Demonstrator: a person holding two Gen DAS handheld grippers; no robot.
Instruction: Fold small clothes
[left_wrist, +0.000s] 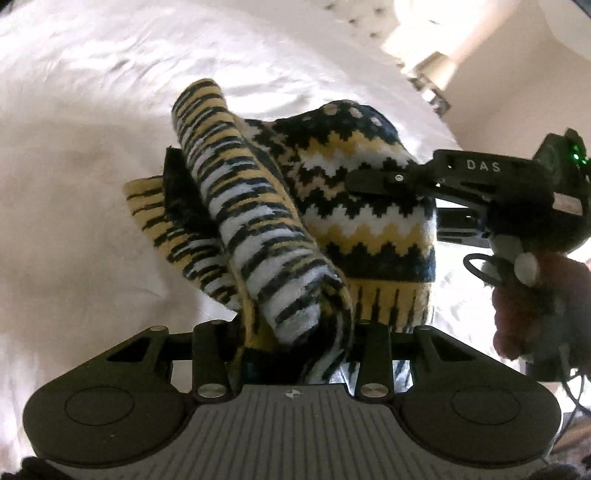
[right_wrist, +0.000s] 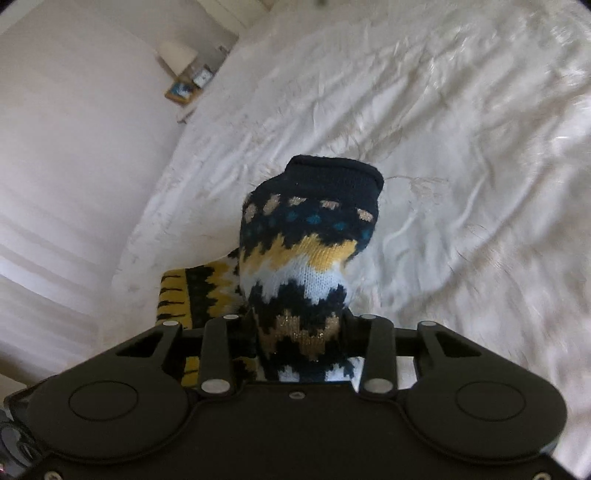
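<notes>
A knitted sock (left_wrist: 354, 206) with navy, yellow and white zigzag bands hangs above the white bed. Part of it is turned inside out, showing a striped reverse (left_wrist: 243, 221). My left gripper (left_wrist: 295, 350) is shut on the sock's inside-out cuff end. My right gripper (left_wrist: 369, 182) comes in from the right and is shut on the sock's patterned side. In the right wrist view the sock's navy toe (right_wrist: 332, 177) stands up from between my right gripper's jaws (right_wrist: 303, 354), and the yellow ribbed cuff (right_wrist: 177, 295) hangs to the left.
A rumpled white bedsheet (left_wrist: 92, 166) lies under everything and fills most of the right wrist view (right_wrist: 461, 147). A white wall (right_wrist: 74, 129) and a small bedside table with a lamp (right_wrist: 184, 74) stand beyond the bed's edge.
</notes>
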